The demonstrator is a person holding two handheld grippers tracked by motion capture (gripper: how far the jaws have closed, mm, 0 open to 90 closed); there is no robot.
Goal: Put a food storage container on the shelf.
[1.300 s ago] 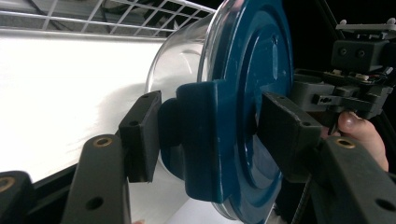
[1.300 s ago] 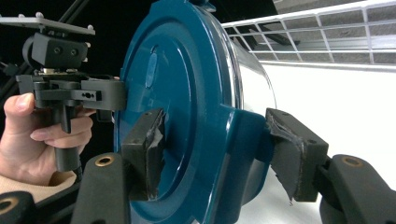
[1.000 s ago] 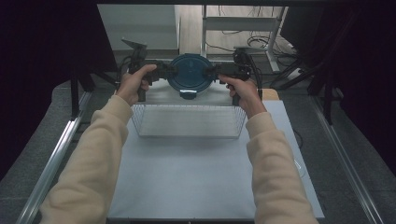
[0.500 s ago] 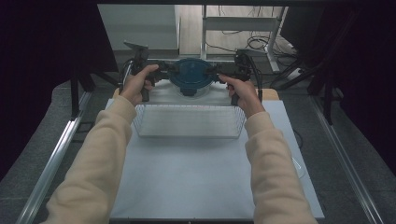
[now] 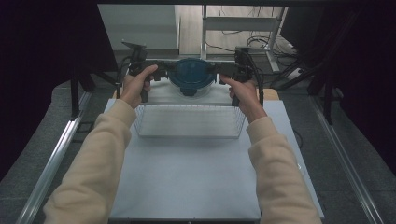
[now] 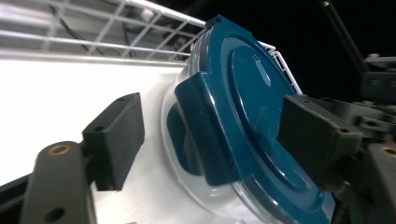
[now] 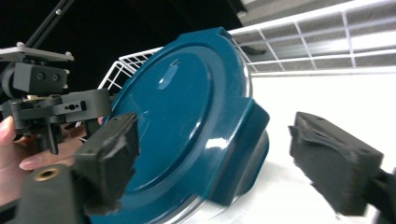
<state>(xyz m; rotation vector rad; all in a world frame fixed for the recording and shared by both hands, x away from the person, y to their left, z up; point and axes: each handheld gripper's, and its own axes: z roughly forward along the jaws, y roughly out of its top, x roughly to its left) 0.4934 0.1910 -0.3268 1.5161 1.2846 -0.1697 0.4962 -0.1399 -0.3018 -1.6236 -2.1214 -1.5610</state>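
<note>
Bench (image 5: 187,186): pale and bare in front, with a white wire basket (image 5: 189,122) standing toward its far side.
Change: over the last second the container (image 5: 191,75) had drifted slightly farther out and a little higher beyond the basket's far rim; my guess was that it was being carried clear of the basket rather than lowered in.
Container: a round clear tub under a dark teal lid (image 6: 252,116) with clip flaps on its rim; held in the air between both tools, tilted in the gripper views.
Left tool (image 5: 161,71): jaws spread wide around the lid's flap, one at each side.
Right tool (image 5: 224,71): jaws likewise wide, straddling the opposite flap (image 7: 243,149).
</note>
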